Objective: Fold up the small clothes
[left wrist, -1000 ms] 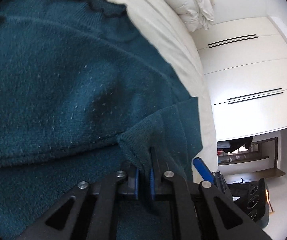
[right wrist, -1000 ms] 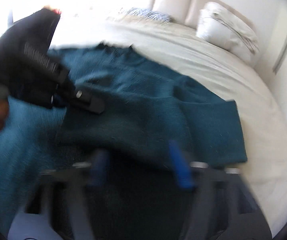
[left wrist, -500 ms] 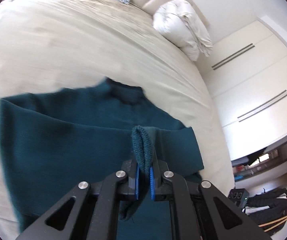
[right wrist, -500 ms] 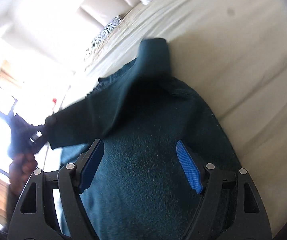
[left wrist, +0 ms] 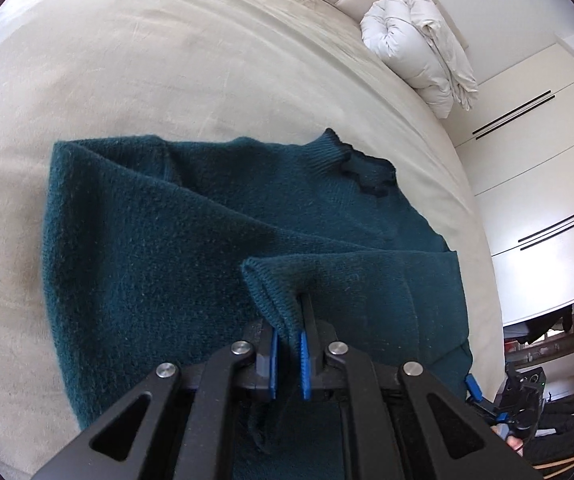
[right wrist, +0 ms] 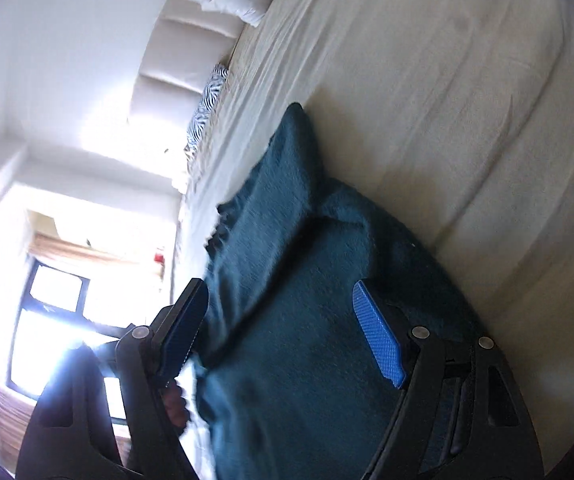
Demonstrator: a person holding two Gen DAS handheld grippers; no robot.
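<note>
I am working a teal knitted sweater (left wrist: 191, 248) that is lying spread on the near part of the bed (left wrist: 167, 60), its collar toward the far right. My left claw (left wrist: 287, 354) is pinching a ribbed edge of it, likely a cuff, and lifting that piece clear of the body, I judge so that it can be carried across as a fold. My right claw (right wrist: 283, 340) is hanging over the sweater with its jaws wide apart and gripping nothing, probably ready to pin or take another edge. A rolled white duvet (left wrist: 419, 48) is sitting at the far right by the headboard.
</note>
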